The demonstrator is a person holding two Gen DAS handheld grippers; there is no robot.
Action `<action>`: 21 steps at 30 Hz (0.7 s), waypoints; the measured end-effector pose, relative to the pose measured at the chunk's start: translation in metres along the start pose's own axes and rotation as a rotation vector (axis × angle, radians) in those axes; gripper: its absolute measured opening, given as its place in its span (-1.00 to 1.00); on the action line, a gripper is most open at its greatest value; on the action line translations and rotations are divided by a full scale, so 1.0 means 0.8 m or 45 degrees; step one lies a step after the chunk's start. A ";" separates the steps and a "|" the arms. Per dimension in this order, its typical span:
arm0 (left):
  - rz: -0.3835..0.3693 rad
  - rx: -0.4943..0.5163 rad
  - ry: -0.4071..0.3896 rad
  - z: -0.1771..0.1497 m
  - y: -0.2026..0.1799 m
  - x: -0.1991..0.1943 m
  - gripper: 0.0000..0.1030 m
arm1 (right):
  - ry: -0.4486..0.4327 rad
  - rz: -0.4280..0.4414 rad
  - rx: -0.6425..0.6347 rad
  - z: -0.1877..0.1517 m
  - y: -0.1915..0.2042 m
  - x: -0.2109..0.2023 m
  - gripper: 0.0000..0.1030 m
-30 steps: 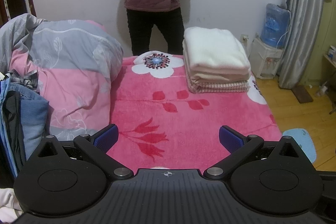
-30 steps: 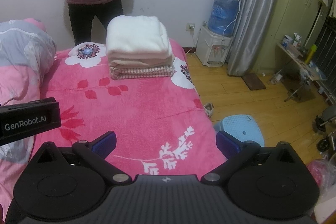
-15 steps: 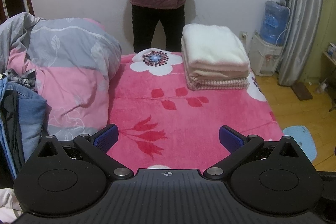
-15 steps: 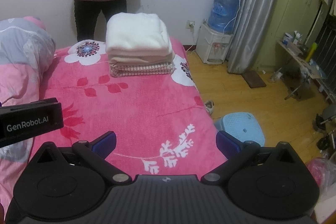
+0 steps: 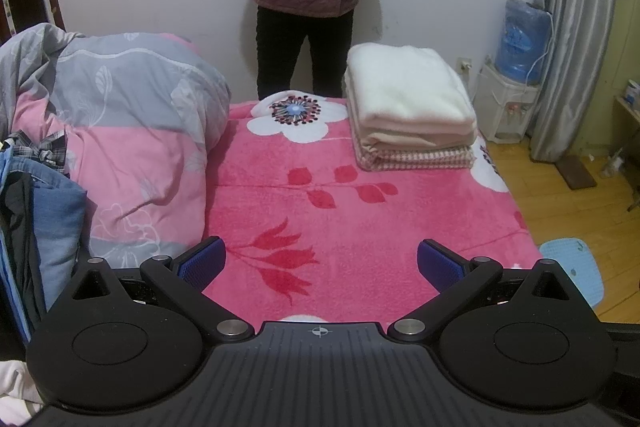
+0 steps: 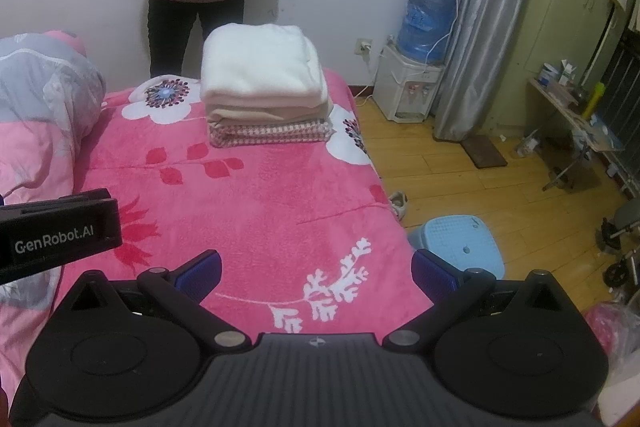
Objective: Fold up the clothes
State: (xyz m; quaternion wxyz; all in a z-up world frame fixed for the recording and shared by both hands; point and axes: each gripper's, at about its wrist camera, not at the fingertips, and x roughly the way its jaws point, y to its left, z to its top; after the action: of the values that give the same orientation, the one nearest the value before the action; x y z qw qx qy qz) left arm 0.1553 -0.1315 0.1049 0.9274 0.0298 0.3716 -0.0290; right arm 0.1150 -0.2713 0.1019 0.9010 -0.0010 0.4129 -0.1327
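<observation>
We hold the left gripper (image 5: 319, 262) and right gripper (image 6: 316, 273) spread wide, empty, over the fuzzy pink blanket (image 5: 360, 219) — fluffy folded towels (image 5: 408, 103) stacked squarely at its far end, rumpled clothes (image 5: 36, 211) heaped left.

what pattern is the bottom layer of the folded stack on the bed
Small pink-and-white checks on the bottom layer, under plain cream and white folds of the stack. Clearest in the right wrist view.
</observation>
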 end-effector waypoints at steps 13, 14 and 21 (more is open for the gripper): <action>-0.001 0.000 -0.001 0.001 0.000 0.001 1.00 | -0.001 0.000 0.003 0.000 -0.001 -0.001 1.00; -0.001 0.000 -0.001 0.000 -0.001 0.000 1.00 | -0.001 0.000 0.003 0.000 -0.001 -0.001 1.00; -0.002 0.003 0.003 0.000 -0.001 0.000 0.99 | 0.003 0.000 0.006 -0.002 -0.001 0.001 1.00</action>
State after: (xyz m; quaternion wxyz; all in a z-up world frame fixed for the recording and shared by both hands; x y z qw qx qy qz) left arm 0.1548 -0.1326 0.1048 0.9270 0.0305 0.3725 -0.0301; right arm 0.1137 -0.2719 0.1003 0.9005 0.0012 0.4138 -0.1335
